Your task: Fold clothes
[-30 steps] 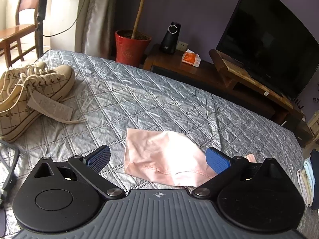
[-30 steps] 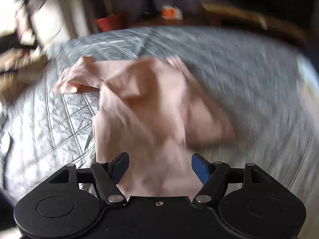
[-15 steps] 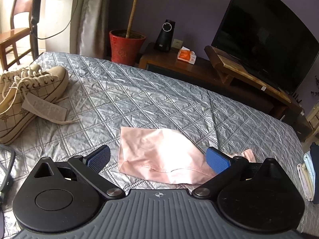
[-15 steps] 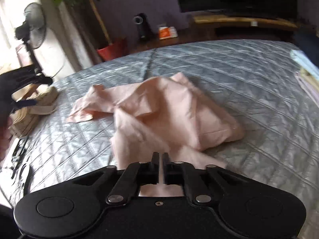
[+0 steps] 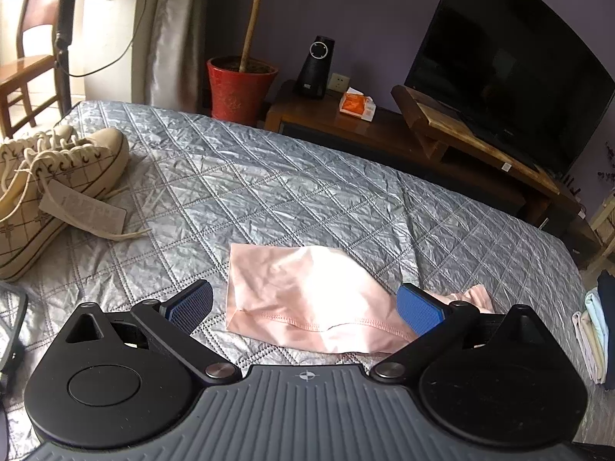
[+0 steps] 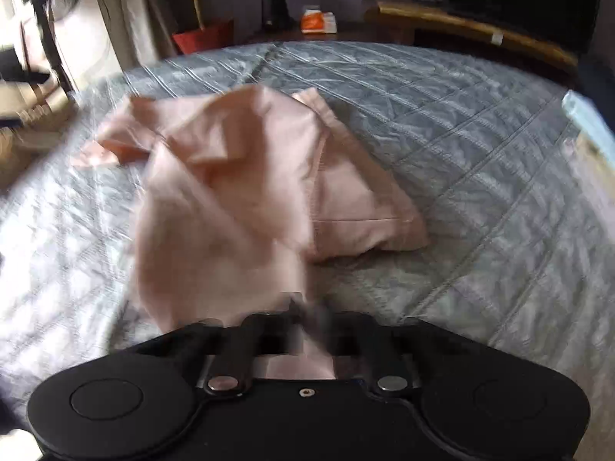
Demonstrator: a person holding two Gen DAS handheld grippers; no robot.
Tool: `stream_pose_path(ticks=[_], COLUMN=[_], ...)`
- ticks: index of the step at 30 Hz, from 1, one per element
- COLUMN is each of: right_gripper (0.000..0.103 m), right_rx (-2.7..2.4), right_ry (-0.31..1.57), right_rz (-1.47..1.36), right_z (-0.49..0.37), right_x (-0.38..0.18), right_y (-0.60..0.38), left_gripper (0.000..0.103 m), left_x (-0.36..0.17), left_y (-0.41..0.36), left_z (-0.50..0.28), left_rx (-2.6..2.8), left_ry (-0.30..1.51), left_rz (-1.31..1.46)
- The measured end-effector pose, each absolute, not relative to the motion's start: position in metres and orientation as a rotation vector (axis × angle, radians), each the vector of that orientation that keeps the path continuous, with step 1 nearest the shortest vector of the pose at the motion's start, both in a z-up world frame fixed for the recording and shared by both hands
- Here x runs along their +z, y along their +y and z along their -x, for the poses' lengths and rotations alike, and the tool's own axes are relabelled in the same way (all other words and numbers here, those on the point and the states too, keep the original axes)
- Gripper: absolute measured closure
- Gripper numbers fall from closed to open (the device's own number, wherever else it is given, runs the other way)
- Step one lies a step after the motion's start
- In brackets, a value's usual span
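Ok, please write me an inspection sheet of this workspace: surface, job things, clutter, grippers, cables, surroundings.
Surface: grey quilted bedspread, wrinkled.
Job's things: pink garment, crumpled, partly folded over itself.
Clutter: cream sneakers with paper tag at the bed's left edge.
Grippers: left gripper open, above the garment's hem; right gripper shut on the garment's near edge, blurred.
Cables: fan cord hanging by the curtain.
Surroundings: television, red plant pot, wooden chair.

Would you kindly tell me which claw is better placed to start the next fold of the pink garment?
Right: the right claw is shut on the pink garment, while the left claw hangs open above it.
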State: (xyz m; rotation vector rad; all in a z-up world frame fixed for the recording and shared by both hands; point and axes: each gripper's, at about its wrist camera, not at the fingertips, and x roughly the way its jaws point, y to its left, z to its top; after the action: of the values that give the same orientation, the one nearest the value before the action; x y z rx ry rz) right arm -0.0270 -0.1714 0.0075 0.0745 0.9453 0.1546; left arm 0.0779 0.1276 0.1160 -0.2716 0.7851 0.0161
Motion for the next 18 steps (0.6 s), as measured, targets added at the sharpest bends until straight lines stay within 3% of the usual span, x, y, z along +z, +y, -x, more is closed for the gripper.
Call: stream_pose_path(ticks=[7,14,16,17,18], right_gripper=[0.097,0.097,0.09,0.078,0.076], right_rx=[0.289,0.663,0.744,0.769,0.778], right_ry=[0.786,0.738,0.789,0.842,0.864], right_rz=[-0.233,-0.19,-0.119,-0.079,-0.057], right_z=[0.051,0.074,0.076,0.074,0.074], right_x=[0.061,0.088,0.078,0.069,0.064], right_y=[-0.142,-0.017,0.014,0.028,0.035], left_gripper=[0.0,0.0,0.0,0.0,0.0], left_x=[0.117,0.119,0.12,0.121,0.121], left_y=[0.124,0.131,0.132,0.132,0.133], left_z=[-0.077,-0.078,-0.078,-0.078,-0.077], left_rx=[0.016,0.039,0.039,0.039,0.039], left_ry=[0.775,0.765,0.763,0.761,0.76], left_rz=[0.242,0.258,0.255,0.253,0.251])
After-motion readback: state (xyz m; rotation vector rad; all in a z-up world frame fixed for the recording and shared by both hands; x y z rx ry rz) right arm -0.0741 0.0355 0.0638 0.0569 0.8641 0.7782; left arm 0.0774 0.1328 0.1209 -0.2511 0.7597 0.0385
